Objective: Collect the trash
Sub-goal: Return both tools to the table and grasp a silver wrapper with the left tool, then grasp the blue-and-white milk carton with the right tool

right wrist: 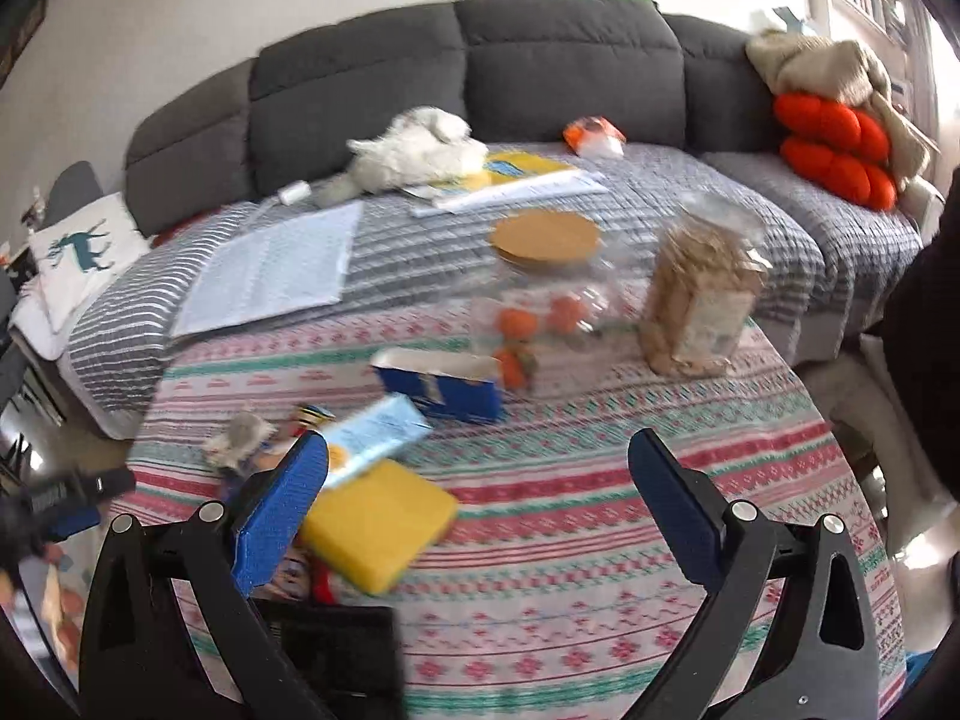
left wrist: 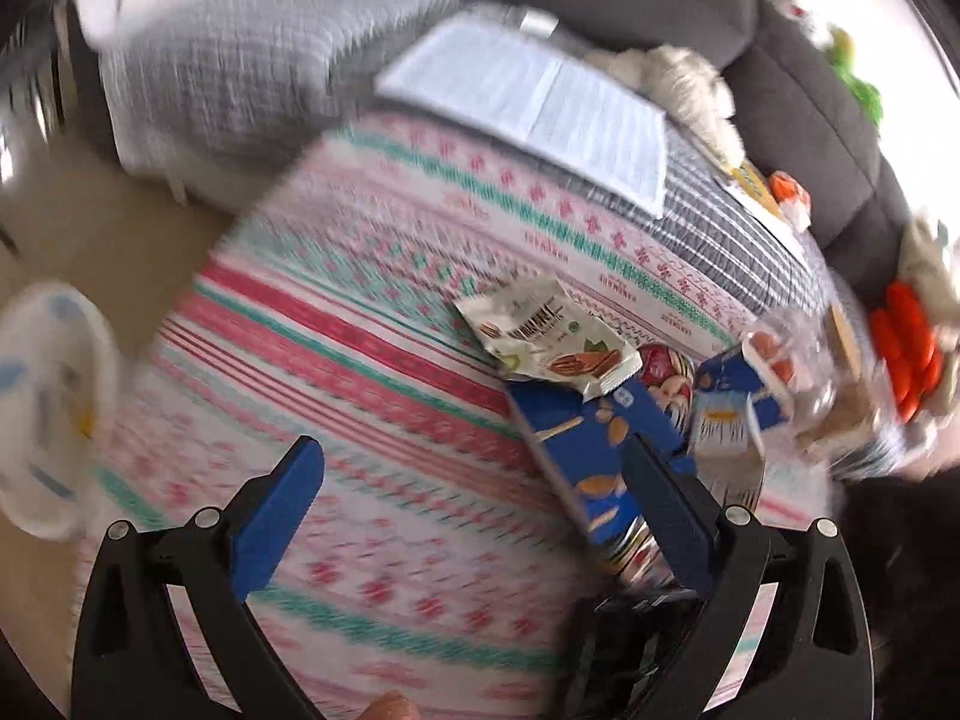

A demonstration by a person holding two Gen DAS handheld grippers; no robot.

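Observation:
In the left wrist view my left gripper (left wrist: 474, 468) is open and empty above the patterned tablecloth (left wrist: 372, 360). To its right lie a white nut snack wrapper (left wrist: 543, 345), a flat blue carton (left wrist: 591, 450) under my right finger, and a small blue box (left wrist: 729, 402). In the right wrist view my right gripper (right wrist: 480, 462) is open and empty over the tablecloth (right wrist: 570, 516). Near its left finger lie a yellow sponge (right wrist: 378, 522), a light blue carton (right wrist: 375, 429), a crumpled wrapper (right wrist: 237, 438) and an open blue box (right wrist: 441, 381).
A clear bag with orange fruit (right wrist: 528, 324) under a cork lid (right wrist: 545, 236) and a bag of flakes (right wrist: 699, 300) stand on the table. Behind is a grey sofa (right wrist: 540, 60) with papers (right wrist: 270, 264), a plush toy (right wrist: 414, 150) and orange cushions (right wrist: 837, 150). A white plate (left wrist: 48, 414) is at left.

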